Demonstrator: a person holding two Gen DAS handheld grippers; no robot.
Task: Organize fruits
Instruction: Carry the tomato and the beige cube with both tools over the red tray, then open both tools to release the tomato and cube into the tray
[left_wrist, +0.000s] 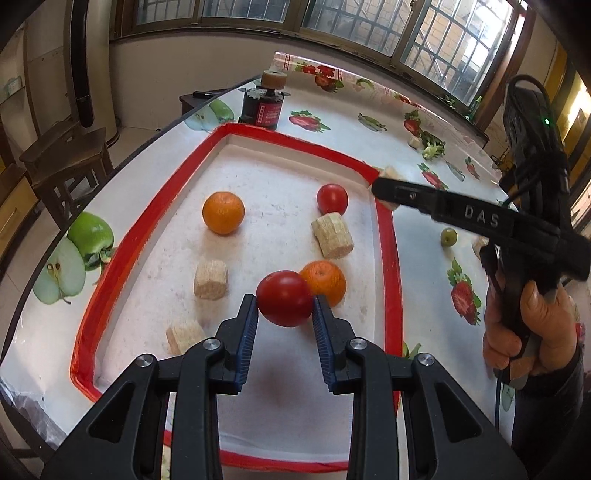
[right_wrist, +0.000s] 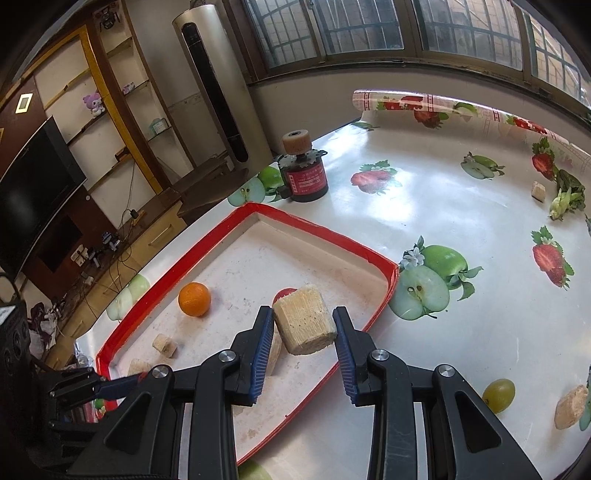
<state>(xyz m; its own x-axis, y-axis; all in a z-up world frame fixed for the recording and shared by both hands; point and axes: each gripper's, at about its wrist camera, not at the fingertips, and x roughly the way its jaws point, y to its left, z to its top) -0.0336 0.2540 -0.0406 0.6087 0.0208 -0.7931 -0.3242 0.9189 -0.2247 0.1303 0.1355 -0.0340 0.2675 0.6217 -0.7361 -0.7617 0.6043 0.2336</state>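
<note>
Left gripper fingers clamp tomato; right gripper fingers grip cane chunk.

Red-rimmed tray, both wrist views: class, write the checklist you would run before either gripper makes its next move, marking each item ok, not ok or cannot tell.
1. Left gripper grips the red tomato between its pads: ok.
2. Right gripper grips the pale cut chunk: ok.
3. Held tomato is over the red-rimmed tray: ok.
4. Free tray floor below the tomato: ok.
5. All loose fruit is in the tray: not ok; a green grape lies on the table.
6. Chunk clear of the tray floor: cannot tell.
</note>
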